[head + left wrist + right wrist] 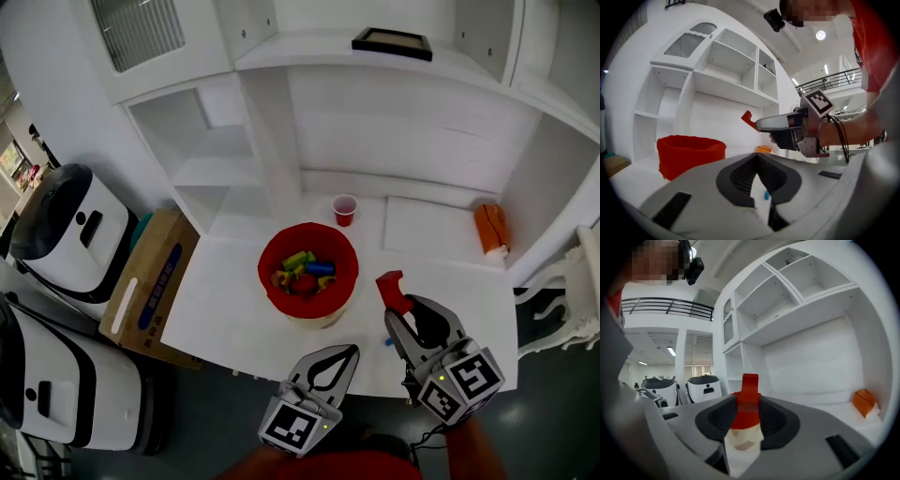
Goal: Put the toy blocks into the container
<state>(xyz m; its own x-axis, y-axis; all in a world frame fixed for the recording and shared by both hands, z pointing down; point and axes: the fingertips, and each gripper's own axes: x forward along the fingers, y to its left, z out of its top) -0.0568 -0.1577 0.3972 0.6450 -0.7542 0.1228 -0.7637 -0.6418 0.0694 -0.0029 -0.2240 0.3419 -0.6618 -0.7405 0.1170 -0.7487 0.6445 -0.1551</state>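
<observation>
The right gripper (pixel 749 404) has its jaws clamped on a red block (pixel 750 386). The block stands upright between the pads and pokes out past the tips. In the head view it is held in the air over the front right part of the tabletop. The left gripper (pixel 757 158) has its jaws pressed together with nothing between them, and it hangs at the table's front edge, just left of the right one. Through the slit below its tips a small blue piece (pixel 765 194) shows, lying on the surface near that edge.

The red container (pixel 309 231) stands near the middle of the white tabletop (pixel 225 300) on a pale base, with yellow, green, blue and red toy blocks (pixel 307 267) inside. Behind it, toward the back wall and apart from it, stands a small red cup (pixel 345 209). An orange object (pixel 491 228) lies at the right end of the surface.

The tabletop belongs to a white shelf unit (pixel 216 155) with open compartments at the left. A black frame (pixel 392 42) lies flat on the ledge above. On the dark floor to the left, a cardboard box (pixel 150 281) sits against the table, with two white-and-black machines (pixel 70 230) beyond it. A white chair (pixel 572 300) stands at the right.
</observation>
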